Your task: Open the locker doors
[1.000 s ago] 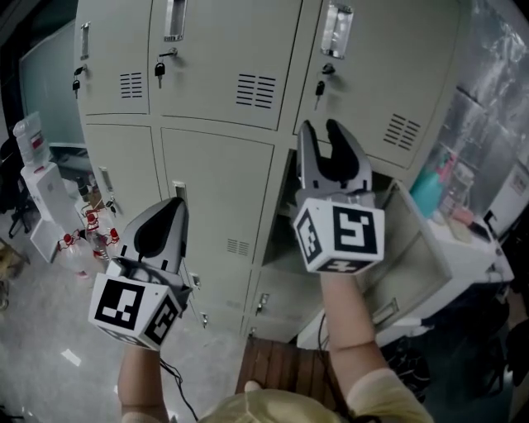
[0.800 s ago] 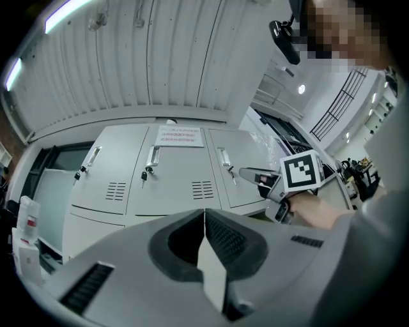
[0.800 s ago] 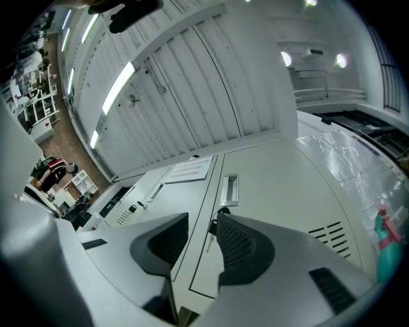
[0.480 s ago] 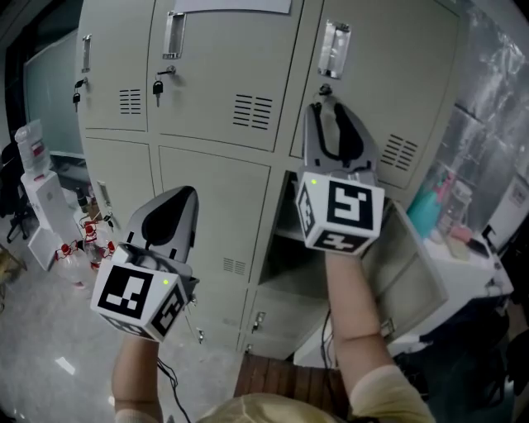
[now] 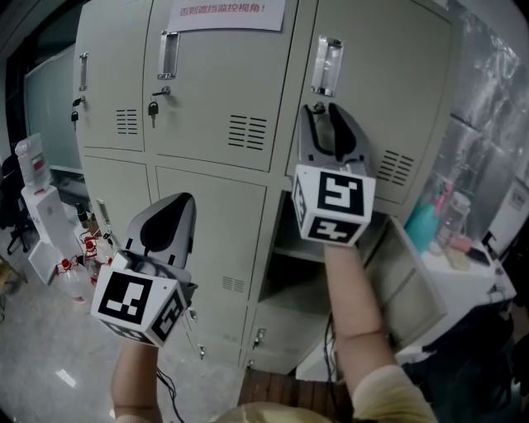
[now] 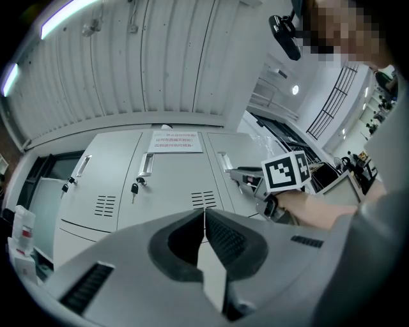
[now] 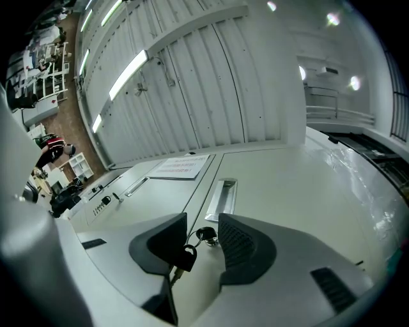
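The right gripper (image 7: 203, 223), fingers just spreading, straddles the black-headed key (image 7: 204, 234), ungripped, directly below the recessed chrome handle (image 7: 220, 198) of the beige metal locker door (image 5: 397, 74). Centre on its head before clenching. The left gripper (image 6: 204, 214) has its fingers clenched on nothing.

Grippers: two: left gripper (image 5: 183, 201), right gripper (image 5: 322, 109).
Top-row locker doors: three: left door (image 5: 107, 49), middle door (image 5: 223, 74), right door (image 5: 397, 74).
Recessed handles (image 5: 169, 54): three.
Locks with keys (image 5: 153, 107): three.
Paper notice (image 5: 225, 8): one.
Open compartment (image 5: 289, 264): one.
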`<state>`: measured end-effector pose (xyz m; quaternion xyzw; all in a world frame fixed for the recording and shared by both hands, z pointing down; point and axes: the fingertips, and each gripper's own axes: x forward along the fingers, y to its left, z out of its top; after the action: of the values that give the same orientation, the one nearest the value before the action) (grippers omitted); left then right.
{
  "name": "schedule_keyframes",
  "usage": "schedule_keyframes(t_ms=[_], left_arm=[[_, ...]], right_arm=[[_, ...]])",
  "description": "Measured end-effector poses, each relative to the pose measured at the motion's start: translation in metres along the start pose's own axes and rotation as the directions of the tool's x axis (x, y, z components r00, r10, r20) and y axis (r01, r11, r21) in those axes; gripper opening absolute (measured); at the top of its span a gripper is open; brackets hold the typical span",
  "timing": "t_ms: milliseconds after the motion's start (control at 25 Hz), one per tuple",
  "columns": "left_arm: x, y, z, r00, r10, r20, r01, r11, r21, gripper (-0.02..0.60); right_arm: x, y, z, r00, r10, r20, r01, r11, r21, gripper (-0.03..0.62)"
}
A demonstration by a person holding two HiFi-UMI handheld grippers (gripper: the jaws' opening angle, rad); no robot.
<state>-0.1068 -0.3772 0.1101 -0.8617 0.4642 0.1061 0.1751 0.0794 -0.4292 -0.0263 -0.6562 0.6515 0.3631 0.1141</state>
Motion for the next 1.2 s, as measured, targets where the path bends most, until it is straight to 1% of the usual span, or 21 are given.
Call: schedule_keyframes(t_ms=[320, 520, 640, 720, 800, 920, 1080, 1200], left_arm=[[0.006, 0.002, 0.003, 1.000, 0.004, 0.012, -0.004, 1.000, 0.003, -0.012], [0.006, 0.004, 0.002, 1.000, 0.005, 0.014, -0.005, 1.000, -0.007, -0.012], [0.003, 0.006, 0.002, 1.000, 0.006, 0.013, -0.006, 1.000, -0.014, -0.012], [0.000, 0.007, 0.003, 1.000, 0.009, 0.012, -0.009, 1.000, -0.016, -0.012], [-0.005, 0.008, 0.004, 1.000, 0.012, 0.013, -0.012, 1.000, -0.018, -0.012], [-0.013, 0.009, 0.009, 1.000, 0.013, 0.021, -0.013, 1.000, -0.017, -0.012], [-0.024, 0.009, 0.016, 0.999, 0.012, 0.037, -0.011, 1.000, -0.014, -0.012], [-0.029, 0.004, 0.017, 0.999, -0.005, 0.037, 0.006, 1.000, -0.014, -0.012]], right_arm=[[0.012, -0.003, -0.010, 0.999, 0.002, -0.049, -0.001, 1.000, 0.008, 0.132], [0.015, 0.005, -0.010, 0.997, 0.032, -0.072, -0.030, 0.999, 0.026, 0.132], [0.017, 0.004, -0.013, 0.996, 0.027, -0.088, -0.025, 0.999, 0.030, 0.130], [0.017, 0.001, -0.013, 0.996, 0.015, -0.091, -0.012, 1.000, 0.026, 0.103], [0.015, -0.004, -0.014, 0.995, 0.005, -0.096, -0.004, 1.000, 0.009, 0.100], [0.009, -0.005, -0.009, 0.995, 0.009, -0.099, -0.010, 1.000, -0.006, 0.098], [-0.002, -0.003, 0.002, 0.995, 0.031, -0.094, -0.030, 1.000, 0.005, 0.097], [-0.011, -0.003, 0.011, 0.994, 0.042, -0.098, -0.041, 0.999, 0.016, 0.097]])
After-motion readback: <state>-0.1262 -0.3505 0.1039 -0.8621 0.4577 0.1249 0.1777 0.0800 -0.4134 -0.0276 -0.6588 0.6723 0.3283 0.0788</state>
